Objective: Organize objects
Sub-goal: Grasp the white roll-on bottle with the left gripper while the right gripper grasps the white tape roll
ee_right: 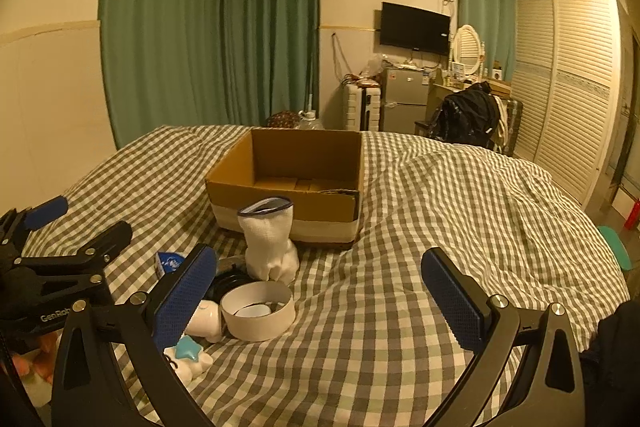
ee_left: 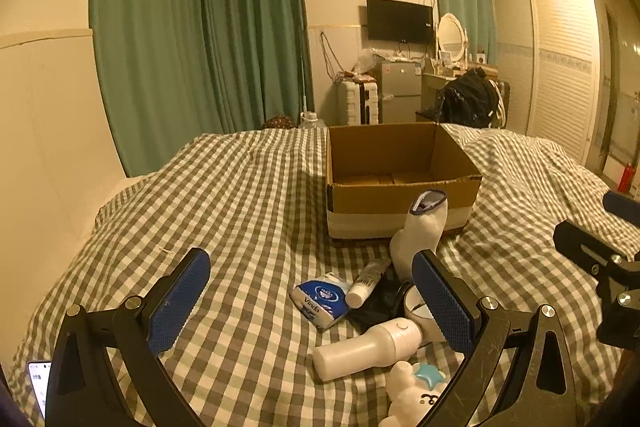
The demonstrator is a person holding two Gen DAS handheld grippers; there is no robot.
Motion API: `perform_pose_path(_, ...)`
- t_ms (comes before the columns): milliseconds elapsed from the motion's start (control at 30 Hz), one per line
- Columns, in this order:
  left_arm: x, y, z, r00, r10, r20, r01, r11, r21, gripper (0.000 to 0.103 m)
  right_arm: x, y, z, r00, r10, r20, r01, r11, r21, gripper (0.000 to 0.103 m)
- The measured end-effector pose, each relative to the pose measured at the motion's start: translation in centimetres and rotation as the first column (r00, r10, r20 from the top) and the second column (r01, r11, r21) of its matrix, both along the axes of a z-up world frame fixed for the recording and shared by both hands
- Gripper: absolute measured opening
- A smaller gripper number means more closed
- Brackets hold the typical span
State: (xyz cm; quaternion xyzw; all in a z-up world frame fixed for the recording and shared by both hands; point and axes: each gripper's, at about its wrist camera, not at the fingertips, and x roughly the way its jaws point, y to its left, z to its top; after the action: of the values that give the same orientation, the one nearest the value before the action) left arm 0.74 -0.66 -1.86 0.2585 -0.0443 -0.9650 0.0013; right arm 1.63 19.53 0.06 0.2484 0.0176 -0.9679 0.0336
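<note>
Nothing is packed yet, as far as can be seen: the cardboard box sits open on the checked bed, far of the clutter, and what shows of its floor looks bare. All the loose things lie near its front wall: an upright white sock-like pouch, a blue tissue pack, a small tube, a white bottle on its side, a white tape ring and a plush toy with a blue star.

The left claw hangs wide open above the tissue pack, gripping nothing; the right claw is equally spread and empty over bare quilt to the right. The pouch stands between the pile and the box, so it may topple when things are carried across. A phone lies at the near left edge.
</note>
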Motion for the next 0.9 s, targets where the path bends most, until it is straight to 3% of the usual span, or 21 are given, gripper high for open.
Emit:
perform_pose_path(233,-1.0,-0.8,-1.2,0.998,0.002,0.064,-0.002,1.0,-0.007,0.103,-1.0,-0.5,0.0,0.997,0.054,0.048,-0.056,0.998,0.021,0.103)
perform_pose_path(367,-2.1,-0.8,-3.1,0.99,0.02,0.136,-0.013,0.999,-0.05,0.103,-2.2,-1.3,-1.7,0.991,0.082,0.11,-0.088,0.995,0.047,0.103)
perform_pose_path(533,-3.1,-0.5,-5.5,0.975,-0.011,0.222,0.023,0.998,-0.051,0.103,-3.9,-2.0,-4.4,0.973,0.106,0.204,-0.12,0.991,0.057,0.1)
perform_pose_path(767,-3.5,0.1,-8.0,0.936,-0.093,0.339,0.12,0.991,-0.06,0.099,-5.9,-3.3,-7.8,0.925,0.168,0.341,-0.201,0.977,0.064,0.091)
perform_pose_path(900,-4.0,0.6,-8.6,0.927,-0.112,0.358,0.144,0.988,-0.064,0.092,-7.2,-3.6,-9.1,0.89,0.207,0.407,-0.239,0.971,0.028,0.088)
